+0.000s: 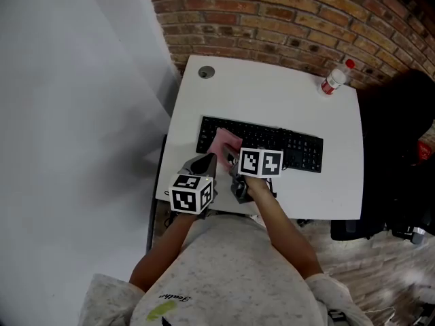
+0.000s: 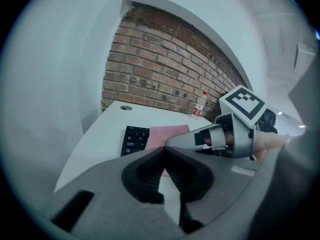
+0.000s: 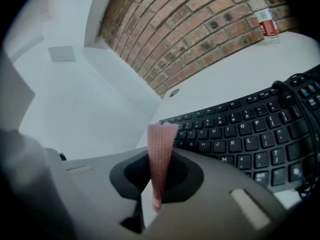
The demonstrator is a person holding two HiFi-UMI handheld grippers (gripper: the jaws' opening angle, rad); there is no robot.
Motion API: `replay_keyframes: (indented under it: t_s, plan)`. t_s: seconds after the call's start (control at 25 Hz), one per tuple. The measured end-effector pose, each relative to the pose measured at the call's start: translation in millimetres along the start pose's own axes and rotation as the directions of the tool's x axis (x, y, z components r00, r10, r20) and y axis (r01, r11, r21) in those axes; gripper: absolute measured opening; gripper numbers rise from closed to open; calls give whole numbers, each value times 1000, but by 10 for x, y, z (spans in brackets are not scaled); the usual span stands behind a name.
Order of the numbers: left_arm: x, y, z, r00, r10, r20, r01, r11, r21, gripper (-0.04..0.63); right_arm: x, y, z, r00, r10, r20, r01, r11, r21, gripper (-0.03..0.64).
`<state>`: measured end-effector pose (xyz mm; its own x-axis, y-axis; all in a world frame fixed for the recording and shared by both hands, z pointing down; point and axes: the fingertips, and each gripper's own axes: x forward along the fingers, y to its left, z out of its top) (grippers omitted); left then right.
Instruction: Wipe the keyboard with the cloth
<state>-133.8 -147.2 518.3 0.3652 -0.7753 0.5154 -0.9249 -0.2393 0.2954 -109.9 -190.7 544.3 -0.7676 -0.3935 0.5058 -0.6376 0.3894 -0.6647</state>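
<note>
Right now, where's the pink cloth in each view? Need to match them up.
Head view: the pink cloth lies on the left part of the keyboard.
Left gripper view: centre, flat on the keyboard, just right of the visible keys.
Right gripper view: lower centre, a narrow upright strip pinched in the right claw.
Shared landmark: the red-capped bottle, seen in all three views.

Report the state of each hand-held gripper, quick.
Left hand-held gripper: shut, nothing between its jaws.
Right hand-held gripper: shut on the pink cloth.
</note>
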Motion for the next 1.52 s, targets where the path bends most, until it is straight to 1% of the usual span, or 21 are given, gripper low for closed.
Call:
replay_keyframes:
  t_s: [0.64, 0.96, 1.24, 1.52]
  plan:
    - [218, -491, -35, 995, -94, -33, 96, 994, 58, -3, -535, -391, 57, 994, -81, 74, 79, 997, 24, 26]
    - [313, -670, -49, 990, -128, -49, 132, 988, 80, -3, -764, -550, 96, 988, -109, 112, 105, 994, 40, 26]
    - [421, -856, -69, 984, -163, -69, 170, 981, 96, -3, -1001, -730, 145, 979, -132, 155, 122, 990, 78, 26]
    - [525, -1014, -73, 978, -189, -83, 198, 974, 109, -3, -1207, -850, 149, 971, -155, 180, 143, 986, 81, 26]
